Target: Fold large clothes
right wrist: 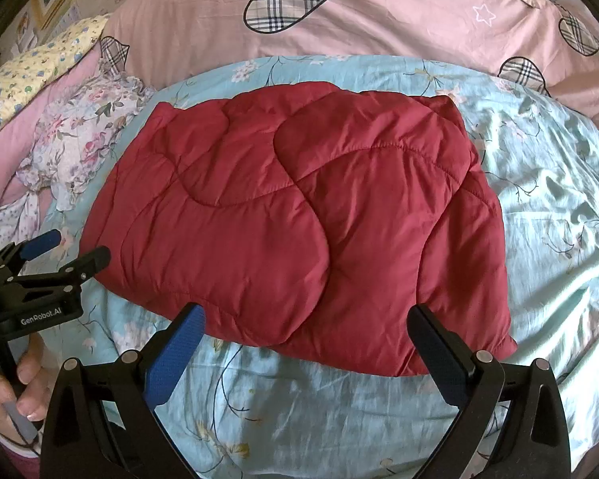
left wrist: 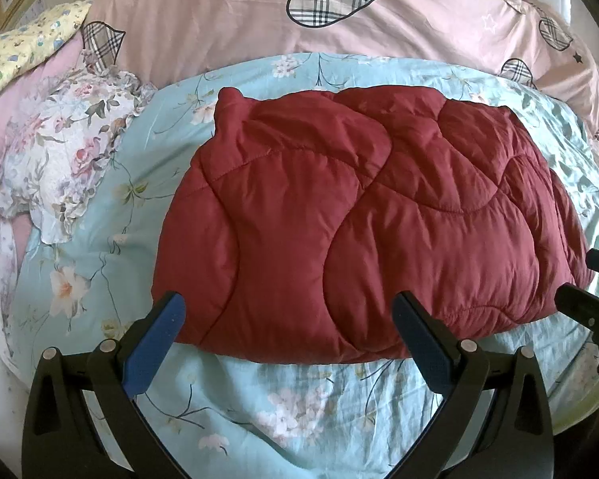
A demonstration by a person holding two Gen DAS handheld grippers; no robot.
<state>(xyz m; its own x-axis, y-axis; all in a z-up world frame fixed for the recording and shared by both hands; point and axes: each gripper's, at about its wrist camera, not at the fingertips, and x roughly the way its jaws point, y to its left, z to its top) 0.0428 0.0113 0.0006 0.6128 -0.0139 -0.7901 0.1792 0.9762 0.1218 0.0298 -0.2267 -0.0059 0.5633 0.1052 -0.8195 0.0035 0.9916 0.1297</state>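
The red quilted garment [left wrist: 363, 231] lies as a compact folded bundle on the light blue floral sheet [left wrist: 299, 407], roughly central on the bed, with its near edge parallel to the near edge of the sheet and its far edge just short of the pink heart-print duvet [left wrist: 219, 20] along the far side. A floral ruffled pillow [left wrist: 68, 159] sits near the far left corner, apart from the bundle. The left gripper [left wrist: 287, 319] hovers at the near edge of the bundle with its jaws spread wide and nothing between them; the blue pads [left wrist: 155, 347] are clear of the fabric. The right gripper [right wrist: 303, 331] is in the same condition at the near right part of the bundle: jaws apart, empty. A hand [right wrist: 16, 391] on the left gripper's handle shows at the left of the right wrist view. Judged state: folding is largely complete. Risks: the padded fill is springy, so an unpressed top layer may lift and reopen the fold; a pinch taken at the near edge may catch only the upper layer, or take the sheet along with it, dragging the bundle askew; the slick shell fabric may slip from the pads if gripped shallowly
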